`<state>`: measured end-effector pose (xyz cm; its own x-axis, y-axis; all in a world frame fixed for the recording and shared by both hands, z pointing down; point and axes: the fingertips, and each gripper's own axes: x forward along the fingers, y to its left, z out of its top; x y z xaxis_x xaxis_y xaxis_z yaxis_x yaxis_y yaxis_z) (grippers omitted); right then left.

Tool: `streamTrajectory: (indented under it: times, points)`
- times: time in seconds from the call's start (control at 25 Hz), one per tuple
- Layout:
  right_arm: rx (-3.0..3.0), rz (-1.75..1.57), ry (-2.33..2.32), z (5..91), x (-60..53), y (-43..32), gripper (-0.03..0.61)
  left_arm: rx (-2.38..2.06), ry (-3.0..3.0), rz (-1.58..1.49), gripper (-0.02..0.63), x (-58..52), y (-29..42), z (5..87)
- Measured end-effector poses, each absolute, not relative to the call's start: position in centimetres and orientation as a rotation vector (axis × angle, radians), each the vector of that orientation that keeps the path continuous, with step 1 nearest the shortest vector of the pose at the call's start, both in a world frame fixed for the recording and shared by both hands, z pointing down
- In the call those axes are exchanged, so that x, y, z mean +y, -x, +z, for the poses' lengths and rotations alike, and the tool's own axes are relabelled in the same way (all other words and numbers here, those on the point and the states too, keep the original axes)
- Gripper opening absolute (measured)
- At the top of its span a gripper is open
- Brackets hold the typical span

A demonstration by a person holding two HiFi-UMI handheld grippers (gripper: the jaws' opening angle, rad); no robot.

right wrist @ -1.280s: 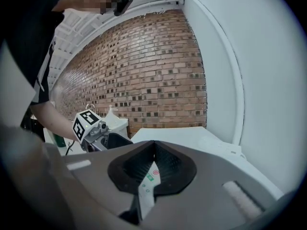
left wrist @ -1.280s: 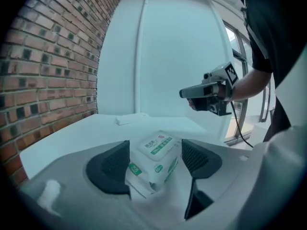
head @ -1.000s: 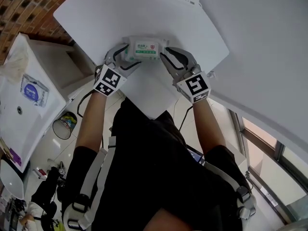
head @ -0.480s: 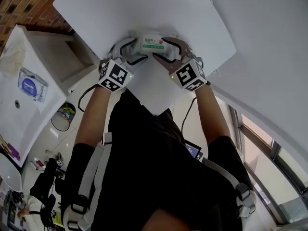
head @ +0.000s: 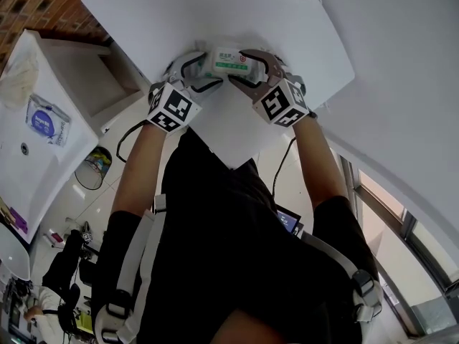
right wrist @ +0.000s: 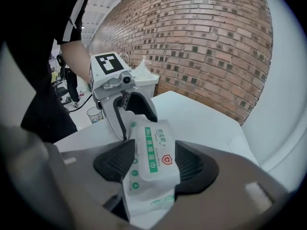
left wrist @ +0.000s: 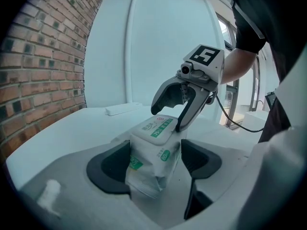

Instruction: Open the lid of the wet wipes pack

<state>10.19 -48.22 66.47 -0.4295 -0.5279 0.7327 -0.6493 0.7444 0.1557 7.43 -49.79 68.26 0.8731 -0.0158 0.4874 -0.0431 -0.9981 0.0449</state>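
Support is given from the left: the left gripper [left wrist: 156, 145] has its jaws closed on the crinkled left end of the pack [head: 226, 63], evidently so that it is steadied on the white table [head: 179, 13]. The flat, rigid lid [left wrist: 156, 128], labelled in green, is seen lying shut on the soft film body. At the right, the right gripper [right wrist: 155, 150] has just been opened; its jaws are spread astride the pack's other end, unpinched, probably for reaching the lid.

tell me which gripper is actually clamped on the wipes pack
The left gripper: its jaws squeeze one end of the wet wipes pack. The right gripper has just been opening its jaws, which stand wide astride the lid, not pressing.
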Motion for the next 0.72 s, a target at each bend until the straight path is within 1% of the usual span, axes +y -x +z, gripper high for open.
streamTrajectory:
  times: [0.28,0.72]
  points:
    - [-2.113,0.156,-0.811,67.23,-48.35,-9.82,0.256,-0.057,-2.985,0.798,0.341,-49.88,-7.42,68.30]
    - [-2.170,0.304,-0.742,67.18,-48.54,-9.76,0.233,-0.055,-2.959,0.807,0.336,-49.84,-7.42,68.37]
